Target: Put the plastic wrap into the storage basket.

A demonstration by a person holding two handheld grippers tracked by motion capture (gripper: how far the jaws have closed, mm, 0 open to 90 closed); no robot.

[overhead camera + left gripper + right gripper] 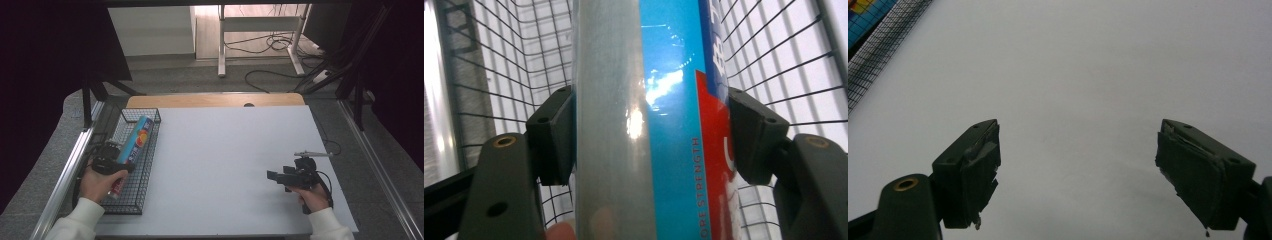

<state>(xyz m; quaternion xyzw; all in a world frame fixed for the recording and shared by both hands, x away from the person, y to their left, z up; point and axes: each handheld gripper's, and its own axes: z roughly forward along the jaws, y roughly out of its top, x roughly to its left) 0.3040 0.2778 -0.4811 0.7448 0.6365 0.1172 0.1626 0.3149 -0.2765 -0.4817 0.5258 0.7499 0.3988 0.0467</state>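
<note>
Both pads of the left gripper [651, 145] press on the sides of a long box [649, 115], blue, silver and red, so the jaws are clamped on it. Fingers of the right gripper [1078, 170] stand apart with bare white table [1088, 65] between them and nothing held.

Largest is the white table [230, 165], its wooden far edge showing in the high view. On its left side lies a black wire basket [146, 165], long side running away from the person. Inside it the box [136, 139] lies slanted, its far end raised toward the basket's far corner, its near end in the left gripper [107, 162], which the left hand [95, 184] holds at the basket's near left. The right gripper [287, 176] hovers low over the table's right side, well apart from the basket.

Up close, the left gripper view gives the box's glossy face, the printed word "STRENGTH" and the basket's mesh behind it. The right gripper view catches a corner of the basket [878, 55] at its upper left.
</note>
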